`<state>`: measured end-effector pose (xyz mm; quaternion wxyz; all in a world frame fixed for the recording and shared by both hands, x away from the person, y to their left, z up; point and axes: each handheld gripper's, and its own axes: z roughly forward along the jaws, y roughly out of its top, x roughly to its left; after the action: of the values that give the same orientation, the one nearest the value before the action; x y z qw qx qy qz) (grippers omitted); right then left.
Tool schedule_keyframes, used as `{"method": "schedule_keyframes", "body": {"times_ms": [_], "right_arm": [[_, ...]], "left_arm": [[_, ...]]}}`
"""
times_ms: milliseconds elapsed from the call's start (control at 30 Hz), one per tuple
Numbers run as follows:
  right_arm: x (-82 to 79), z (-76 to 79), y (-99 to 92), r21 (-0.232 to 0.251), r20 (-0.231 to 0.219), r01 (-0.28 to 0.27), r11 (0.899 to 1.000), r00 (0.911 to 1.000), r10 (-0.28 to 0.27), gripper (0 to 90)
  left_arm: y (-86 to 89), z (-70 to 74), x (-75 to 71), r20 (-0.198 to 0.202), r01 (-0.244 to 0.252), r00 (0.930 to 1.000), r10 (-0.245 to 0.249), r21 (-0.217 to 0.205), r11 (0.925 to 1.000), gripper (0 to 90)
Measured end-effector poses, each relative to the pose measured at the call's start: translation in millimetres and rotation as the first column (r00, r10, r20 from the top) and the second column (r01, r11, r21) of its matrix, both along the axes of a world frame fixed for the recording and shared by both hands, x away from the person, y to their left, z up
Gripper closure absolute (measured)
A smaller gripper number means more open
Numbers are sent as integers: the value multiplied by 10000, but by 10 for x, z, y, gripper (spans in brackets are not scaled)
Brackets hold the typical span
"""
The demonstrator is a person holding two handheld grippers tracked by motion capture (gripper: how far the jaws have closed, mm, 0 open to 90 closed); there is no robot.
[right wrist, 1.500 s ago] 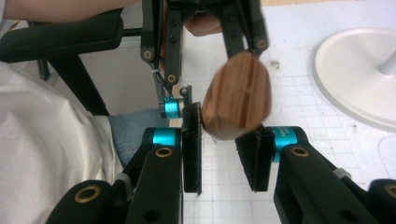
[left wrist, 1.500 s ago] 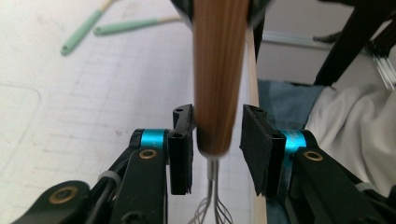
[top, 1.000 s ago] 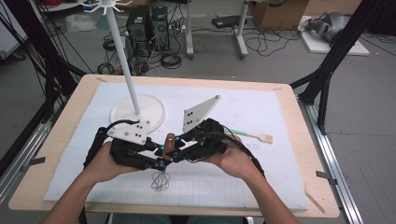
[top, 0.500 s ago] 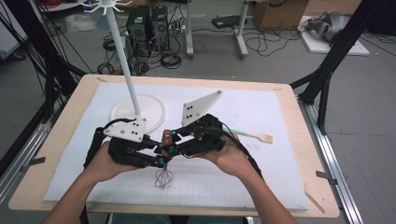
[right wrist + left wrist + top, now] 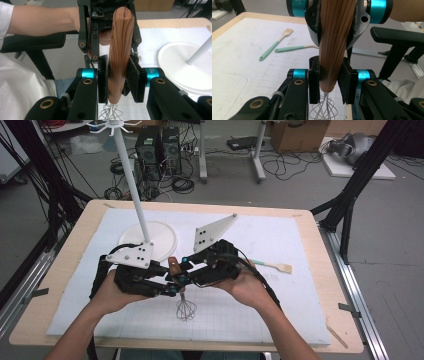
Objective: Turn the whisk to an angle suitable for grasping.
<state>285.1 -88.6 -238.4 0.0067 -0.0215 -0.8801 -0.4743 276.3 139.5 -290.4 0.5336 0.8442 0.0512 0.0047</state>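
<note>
Item: whisk (image 5: 181, 290), wooden handle, wire head. It is standing upright above the white mat (image 5: 280, 245) near the front middle of the counter (image 5: 325, 270), handle up, wire loops pointing down at the mat; whether the loops are touching the mat cannot be told.

Left tool (image 5: 170, 279): it is gripping the whisk handle, pads pressing both sides near the lower end in the left tool view (image 5: 328, 82). A hand is holding it.

Right tool (image 5: 184, 270): it is also clamping the same handle, pads pressing its sides in the right tool view (image 5: 119, 80). The two tools are meeting nose to nose over the whisk.

Stand (image 5: 147, 237): white round base with a white pole, sitting on the mat just behind the left tool.

Two spatulas (image 5: 275, 46), teal handles, pale wooden blades, lying on the mat to the right, well apart from the whisk.

Writing: small white lettering is showing on the teal collars of the tools; it is too small to read. The mat is carrying a faint printed grid.
</note>
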Motion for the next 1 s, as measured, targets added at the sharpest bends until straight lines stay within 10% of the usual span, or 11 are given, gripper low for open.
{"method": "schedule_keyframes", "body": {"times_ms": [633, 1000], "right_arm": [[73, -69, -370, 1345, -144, 1239, 9831, 9923, -1231, 402], [173, -279, -674, 1429, -422, 2671, 9530, 9637, -2637, 300]], "left_arm": [[120, 76, 57, 13, -434, 9991, 434, -106, 9990, 724], [207, 105, 108, -22, -674, 9977, 674, -42, 9977, 724]]}}
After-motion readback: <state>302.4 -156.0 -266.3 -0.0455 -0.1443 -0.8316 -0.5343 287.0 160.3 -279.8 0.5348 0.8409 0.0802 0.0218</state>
